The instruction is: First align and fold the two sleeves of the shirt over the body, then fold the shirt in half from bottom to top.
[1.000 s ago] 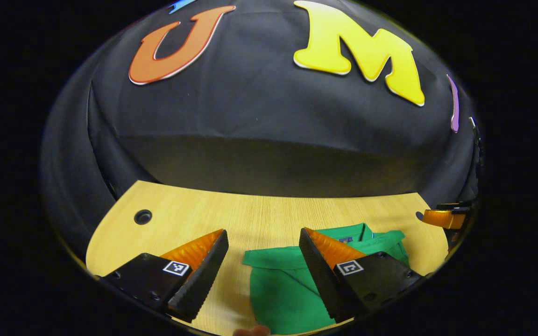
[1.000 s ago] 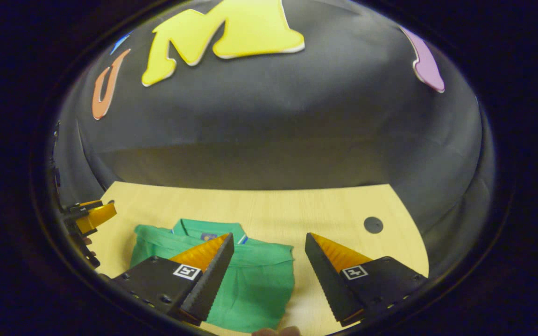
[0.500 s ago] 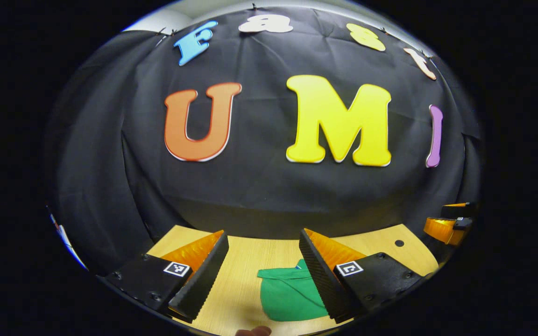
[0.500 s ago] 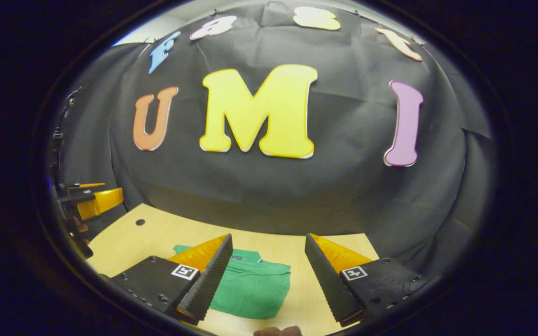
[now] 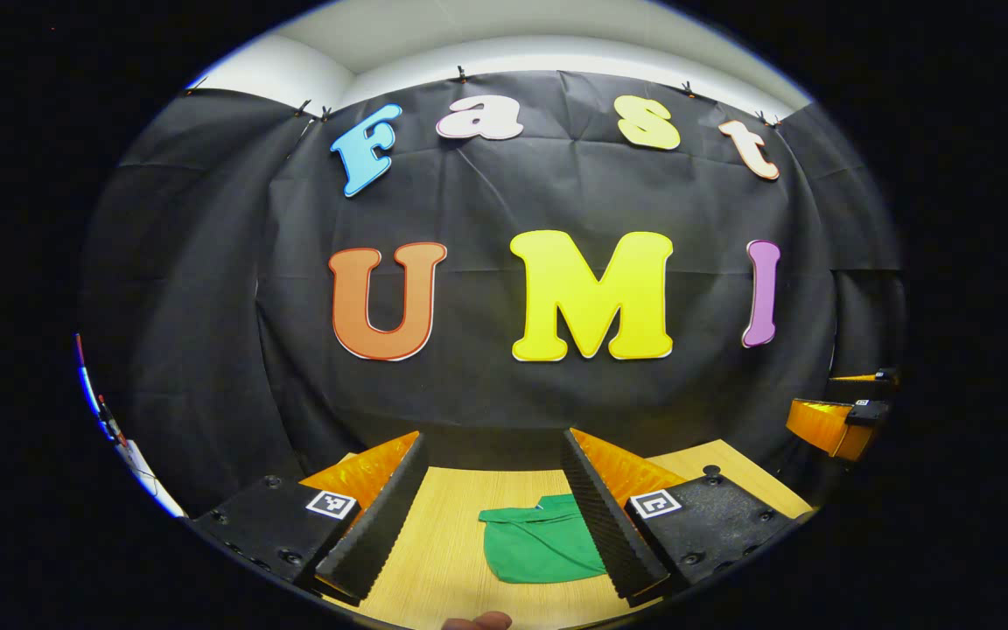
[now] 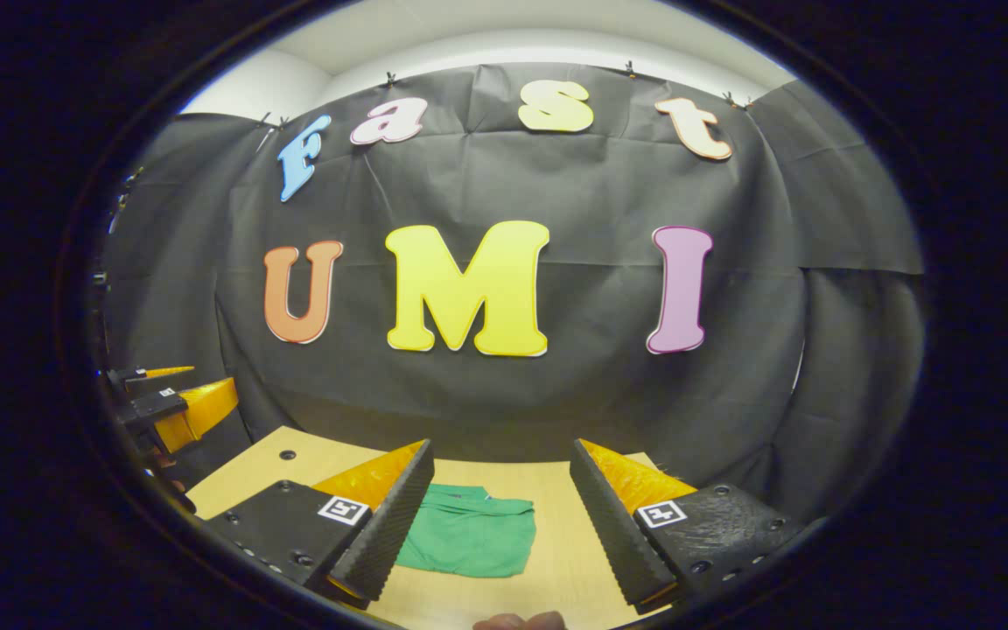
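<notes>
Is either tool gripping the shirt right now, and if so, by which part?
No. Both the left tool and the right tool are open and hold nothing; the green shirt lies folded on the wooden table, apart from both.

Folded green cotton shirt (image 5: 539, 549): right portion hidden behind the left gripper (image 5: 493, 512), left gripper view; left edge hidden behind the right gripper (image 6: 497, 516), right gripper view. Collar label too small to tell. Pale wooden table (image 5: 443, 560): near edge and both near corners cut off. Person's fingertip (image 5: 476, 621): cut off at the bottom edge.
</notes>
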### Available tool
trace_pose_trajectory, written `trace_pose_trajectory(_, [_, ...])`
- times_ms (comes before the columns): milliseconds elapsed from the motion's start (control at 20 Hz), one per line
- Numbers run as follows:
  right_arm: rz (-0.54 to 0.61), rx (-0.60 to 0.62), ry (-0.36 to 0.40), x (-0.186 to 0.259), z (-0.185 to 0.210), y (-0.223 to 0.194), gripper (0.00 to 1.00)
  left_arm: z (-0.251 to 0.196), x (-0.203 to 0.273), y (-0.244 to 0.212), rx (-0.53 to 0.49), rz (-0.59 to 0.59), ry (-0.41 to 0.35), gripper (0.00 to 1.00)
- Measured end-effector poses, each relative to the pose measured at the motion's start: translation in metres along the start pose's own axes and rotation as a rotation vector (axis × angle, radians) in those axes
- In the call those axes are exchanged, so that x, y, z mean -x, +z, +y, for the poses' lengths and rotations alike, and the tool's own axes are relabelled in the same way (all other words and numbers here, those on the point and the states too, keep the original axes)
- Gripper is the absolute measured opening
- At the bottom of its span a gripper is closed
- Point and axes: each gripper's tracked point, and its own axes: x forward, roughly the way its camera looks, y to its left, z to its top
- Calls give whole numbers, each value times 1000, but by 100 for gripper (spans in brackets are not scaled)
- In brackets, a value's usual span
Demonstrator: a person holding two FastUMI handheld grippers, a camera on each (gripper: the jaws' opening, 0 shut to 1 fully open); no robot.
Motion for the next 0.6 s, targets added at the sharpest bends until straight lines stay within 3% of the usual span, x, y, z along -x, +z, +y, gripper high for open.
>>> trace_pose_trajectory(350, [-16, 25, -19, 22, 0, -9, 97, -21, 24, -4, -7, -7, -41, 98])
trace_pose_trajectory(600, [-25, 35, -14, 22, 4, -6, 97, -16, 22, 2, -33, -32, -27, 98])
